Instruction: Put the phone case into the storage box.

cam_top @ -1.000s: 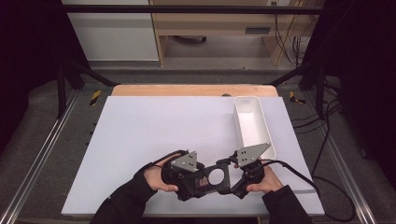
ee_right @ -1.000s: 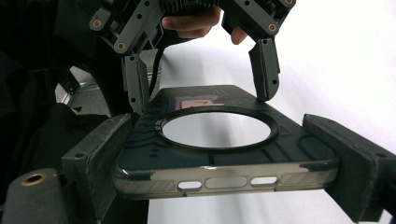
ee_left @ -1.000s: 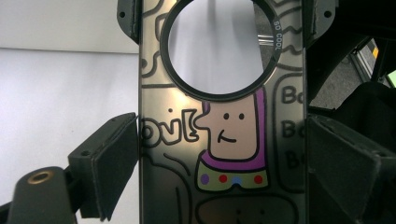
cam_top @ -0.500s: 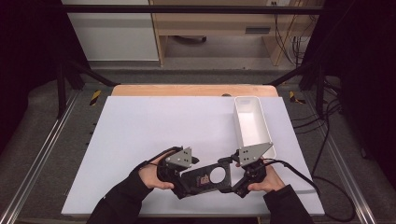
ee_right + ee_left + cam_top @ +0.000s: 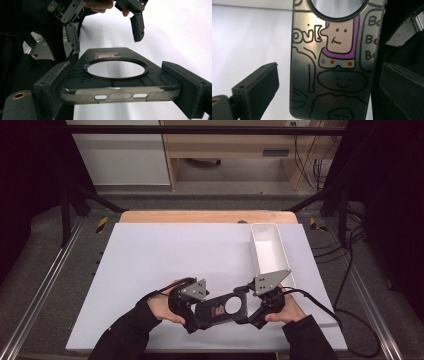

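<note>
A dark, glossy phone case (image 5: 223,307) with cartoon drawings and a round camera hole hangs just above the white table sheet (image 5: 165,255) near its front edge. My right gripper (image 5: 248,306) is shut on it, with one jaw pressed on each long side at the hole end (image 5: 120,86). The left gripper (image 5: 199,310) faces it from the other end. Its jaws stand open on either side of the case (image 5: 329,87), with a gap at each side. The left gripper (image 5: 107,43) also shows spread open beyond the case (image 5: 117,72). In the left gripper view the case (image 5: 334,65) shows its printed back.
A long white bin (image 5: 267,251) stands on the sheet at the right, just beyond my right gripper. A wooden strip (image 5: 205,216) runs along the table's far edge. Metal rails (image 5: 45,285) flank the table. A black cable (image 5: 325,307) trails from my right gripper.
My left gripper has drawn back to the left, away from the right one, so more of the case shows between them. The right gripper has hardly moved.
</note>
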`<act>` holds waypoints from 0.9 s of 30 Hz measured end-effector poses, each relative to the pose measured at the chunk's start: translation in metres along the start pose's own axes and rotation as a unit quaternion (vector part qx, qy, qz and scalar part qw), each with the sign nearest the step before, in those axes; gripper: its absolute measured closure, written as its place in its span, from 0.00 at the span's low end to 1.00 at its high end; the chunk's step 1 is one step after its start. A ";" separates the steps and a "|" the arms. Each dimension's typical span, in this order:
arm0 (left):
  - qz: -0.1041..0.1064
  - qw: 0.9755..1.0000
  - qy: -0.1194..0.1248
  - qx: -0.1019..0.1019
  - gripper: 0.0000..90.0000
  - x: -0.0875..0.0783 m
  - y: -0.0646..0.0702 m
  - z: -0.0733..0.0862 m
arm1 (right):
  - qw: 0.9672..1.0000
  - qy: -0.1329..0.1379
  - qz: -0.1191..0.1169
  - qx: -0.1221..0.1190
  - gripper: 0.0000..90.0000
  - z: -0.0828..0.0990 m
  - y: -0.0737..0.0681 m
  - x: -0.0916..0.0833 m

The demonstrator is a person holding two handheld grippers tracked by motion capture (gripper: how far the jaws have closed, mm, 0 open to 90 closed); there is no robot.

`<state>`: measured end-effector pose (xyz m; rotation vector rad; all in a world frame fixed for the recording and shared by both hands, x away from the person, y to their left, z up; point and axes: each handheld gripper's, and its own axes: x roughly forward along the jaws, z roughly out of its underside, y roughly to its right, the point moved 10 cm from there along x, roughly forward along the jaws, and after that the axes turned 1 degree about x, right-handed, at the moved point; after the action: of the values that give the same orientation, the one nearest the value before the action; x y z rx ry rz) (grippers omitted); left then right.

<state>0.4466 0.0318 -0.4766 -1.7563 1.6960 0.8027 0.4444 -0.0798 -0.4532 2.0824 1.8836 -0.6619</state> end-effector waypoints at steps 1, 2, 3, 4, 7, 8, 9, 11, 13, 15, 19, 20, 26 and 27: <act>0.000 1.000 -0.003 0.000 0.02 0.000 -0.001 0.000 | 1.000 -0.001 0.001 0.000 0.14 0.000 0.000 0.000; 0.002 1.000 -0.005 -0.001 0.02 0.000 -0.001 0.000 | 1.000 -0.002 0.001 -0.001 0.14 -0.001 0.000 0.001; 0.002 1.000 -0.008 -0.001 0.02 0.001 -0.001 0.001 | 1.000 -0.004 0.000 -0.001 0.14 -0.001 0.000 0.001; 0.002 1.000 -0.011 0.000 0.02 0.001 -0.001 0.001 | 1.000 -0.006 0.000 -0.001 0.14 -0.001 0.000 0.002; -0.001 1.000 -0.013 0.003 0.02 0.002 -0.003 0.001 | 1.000 -0.016 -0.001 -0.004 0.14 -0.003 0.000 0.004; -0.002 1.000 -0.013 0.003 0.02 0.002 -0.002 0.001 | 1.000 -0.019 -0.001 -0.003 0.14 -0.004 0.000 0.005; -0.002 1.000 -0.013 0.004 0.02 0.002 -0.002 0.001 | 1.000 -0.024 -0.001 -0.006 0.14 -0.005 0.001 0.005; -0.003 1.000 -0.012 0.005 0.02 0.003 -0.002 0.002 | 0.999 -0.035 0.000 -0.009 0.14 -0.006 0.001 0.006; -0.004 1.000 -0.012 0.005 0.02 0.003 -0.002 0.002 | 0.999 -0.043 -0.001 -0.011 0.14 -0.009 0.000 0.007; -0.004 1.000 -0.014 0.006 0.02 0.003 -0.002 0.003 | 0.999 -0.051 -0.003 -0.012 0.14 -0.012 -0.001 0.008; -0.004 1.000 -0.019 0.005 0.02 0.004 -0.002 0.006 | 0.997 -0.071 -0.003 -0.017 0.14 -0.016 0.000 0.009; -0.005 1.000 -0.021 0.005 0.02 0.005 -0.002 0.006 | 0.997 -0.075 -0.004 -0.019 0.14 -0.017 0.000 0.010; -0.006 1.000 -0.028 0.005 0.02 0.007 -0.002 0.007 | 0.995 -0.097 -0.004 -0.023 0.14 -0.022 0.001 0.010; -0.007 1.000 -0.028 0.005 0.03 0.007 -0.003 0.008 | 0.995 -0.101 -0.005 -0.023 0.14 -0.022 0.001 0.010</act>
<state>0.4491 0.0330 -0.4870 -1.7203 1.6470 0.8293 0.4497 -0.0602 -0.4391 1.9011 1.7802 -0.7917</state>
